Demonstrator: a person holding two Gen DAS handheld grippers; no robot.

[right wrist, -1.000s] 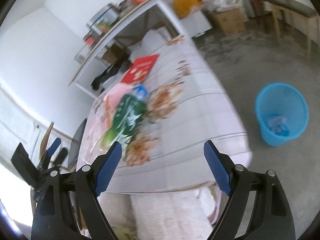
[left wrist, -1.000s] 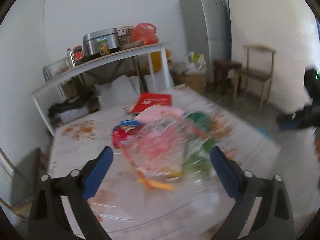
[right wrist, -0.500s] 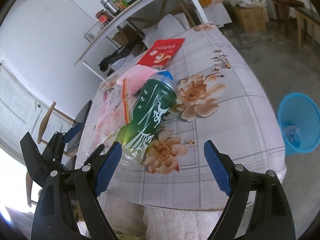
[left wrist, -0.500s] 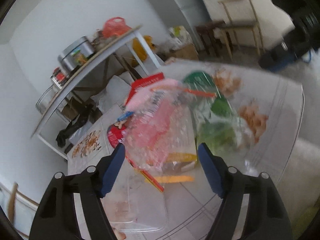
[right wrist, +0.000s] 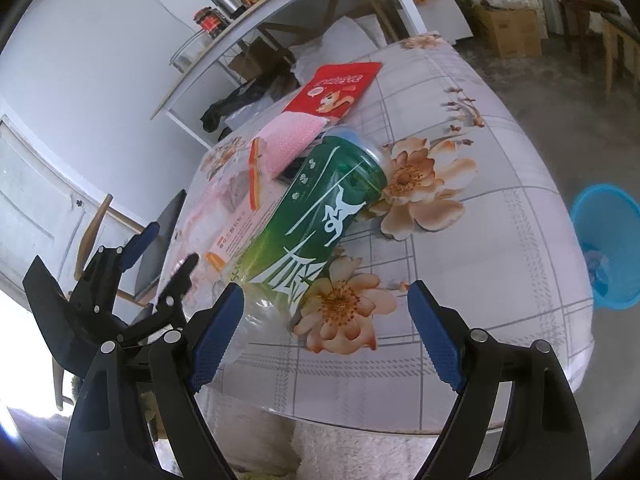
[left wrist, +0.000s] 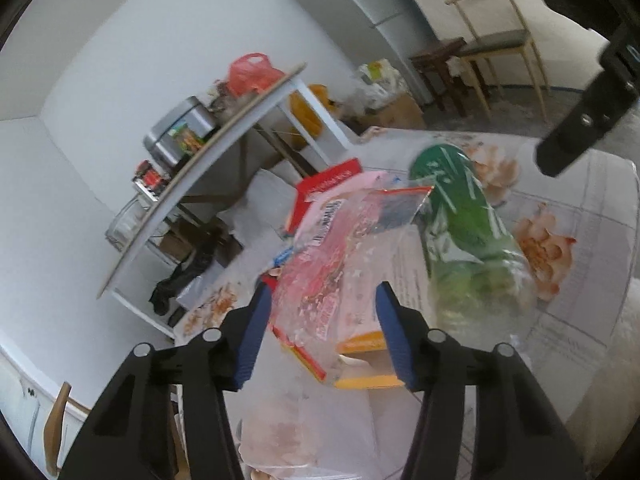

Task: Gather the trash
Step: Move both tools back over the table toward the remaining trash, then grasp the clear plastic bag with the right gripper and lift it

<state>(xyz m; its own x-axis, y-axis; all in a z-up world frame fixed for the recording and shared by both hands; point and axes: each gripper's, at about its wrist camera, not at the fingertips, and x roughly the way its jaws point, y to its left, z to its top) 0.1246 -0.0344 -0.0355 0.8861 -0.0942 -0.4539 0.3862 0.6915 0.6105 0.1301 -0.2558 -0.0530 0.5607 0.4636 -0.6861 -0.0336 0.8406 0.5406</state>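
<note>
The left gripper (left wrist: 320,332) is low over the near side of the table (right wrist: 500,240), its blue jaws closing around a crumpled clear plastic wrapper (left wrist: 344,272) with pink and red print and an orange edge; the wrapper sits between the pads, though I cannot tell whether they press on it yet. The right gripper (right wrist: 324,340) hovers near the table's front edge with its jaws spread wide and nothing gripped. Just ahead of its left pad lies a green plastic bottle (right wrist: 316,216) on its side, its blue cap pointing away towards the far end of the flowered tablecloth. The wrapper lies right beside the bottle, on its left as seen from the right wrist. Past the bottle rest a pink cloth-like pad (right wrist: 288,140) and a red packet (right wrist: 340,88) with a cartoon squirrel. Down on the floor, off the table's right side, stands a blue bin (right wrist: 608,248) with some scraps in it.
</note>
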